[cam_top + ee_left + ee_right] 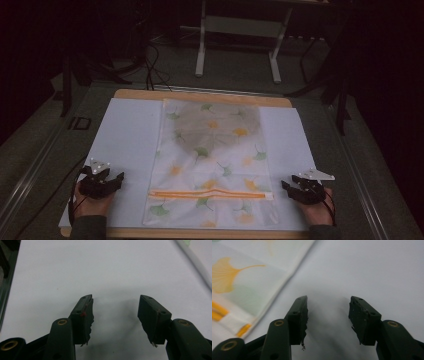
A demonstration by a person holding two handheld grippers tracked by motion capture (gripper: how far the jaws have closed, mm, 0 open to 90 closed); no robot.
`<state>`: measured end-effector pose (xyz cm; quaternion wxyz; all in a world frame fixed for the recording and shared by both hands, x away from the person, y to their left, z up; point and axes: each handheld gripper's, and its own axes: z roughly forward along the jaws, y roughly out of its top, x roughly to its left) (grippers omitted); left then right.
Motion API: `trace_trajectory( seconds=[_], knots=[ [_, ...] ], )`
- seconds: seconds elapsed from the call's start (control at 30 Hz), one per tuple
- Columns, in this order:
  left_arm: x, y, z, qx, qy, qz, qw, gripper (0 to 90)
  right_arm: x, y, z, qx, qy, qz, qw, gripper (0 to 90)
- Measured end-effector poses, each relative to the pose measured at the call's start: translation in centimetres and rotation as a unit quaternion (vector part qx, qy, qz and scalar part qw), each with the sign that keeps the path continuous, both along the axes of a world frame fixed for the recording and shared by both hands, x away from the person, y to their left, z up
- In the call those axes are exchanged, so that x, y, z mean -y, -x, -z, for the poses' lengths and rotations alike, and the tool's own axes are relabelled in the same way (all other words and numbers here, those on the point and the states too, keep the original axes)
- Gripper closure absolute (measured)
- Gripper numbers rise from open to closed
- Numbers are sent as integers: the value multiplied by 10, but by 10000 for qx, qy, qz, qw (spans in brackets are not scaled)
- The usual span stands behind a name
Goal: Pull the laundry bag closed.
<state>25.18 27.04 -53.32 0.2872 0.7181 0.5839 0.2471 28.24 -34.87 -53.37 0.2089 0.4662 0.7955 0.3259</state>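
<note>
Lying flat in the middle of the tabletop (135, 94) is a pale fabric bag (210, 165) printed with green and yellow ginkgo leaves, spread over a white sheet (127, 135) that covers most of the wooden board. An orange zipper (210, 194) runs across the bag near its end closest to the person, with a slight bulge at its middle. The far part of the bag looks darker, as if shaded.

The left hand-held gripper (116, 179) rests on the white sheet to the left of the bag, near the bag's lower left corner but apart from it. Its jaws are spread wide with nothing between them; in the left gripper view the left hand-held gripper (115, 315) shows bare white sheet in the gap, and the bag's edge (197, 263) crosses the upper right corner.

The right hand-held gripper (287, 187) sits on the sheet to the right of the bag, just beside the zipper's right end. Its jaws are also spread and empty. In the right gripper view the right hand-held gripper (328, 315) points over white sheet, while the bag (249, 285) lies to its left with a yellow leaf and the orange zipper end (244, 330) visible.

A hand (90, 205) holds each gripper from the table's near edge.
</note>
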Motion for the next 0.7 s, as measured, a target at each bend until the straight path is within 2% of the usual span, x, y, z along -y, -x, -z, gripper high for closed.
trace_trajectory(
  seconds=[0.13, 0.23, 0.27, 0.4, 0.5, 0.53, 0.7],
  knots=[
    [1, 1, 0, 18, -58, 151, 9999, 454, -4, 1, -2, -49, 93, -117, 9999, 496],
    [0, 0, 2, -56, -71, 225, 9997, 454, -8, 3, -4, -58, 229, -191, 9995, 501],
    [0, -1, 4, -115, -1, 284, 9995, 448, -9, 5, -4, -82, 266, -283, 9992, 507],
    [0, -1, 4, -100, -1, 326, 9994, 448, -10, 6, -5, -123, 242, -343, 9990, 512],
    [1, -1, 2, -104, -43, 386, 9992, 469, -15, 7, -10, -126, 242, -503, 9984, 526],
    [3, -1, 2, -168, -49, 465, 9988, 481, -18, 7, -12, -171, 229, -628, 9976, 529],
    [6, 1, 1, -122, -111, 549, 9984, 484, -25, 6, -15, -262, 272, -818, 9959, 517]
  ],
)
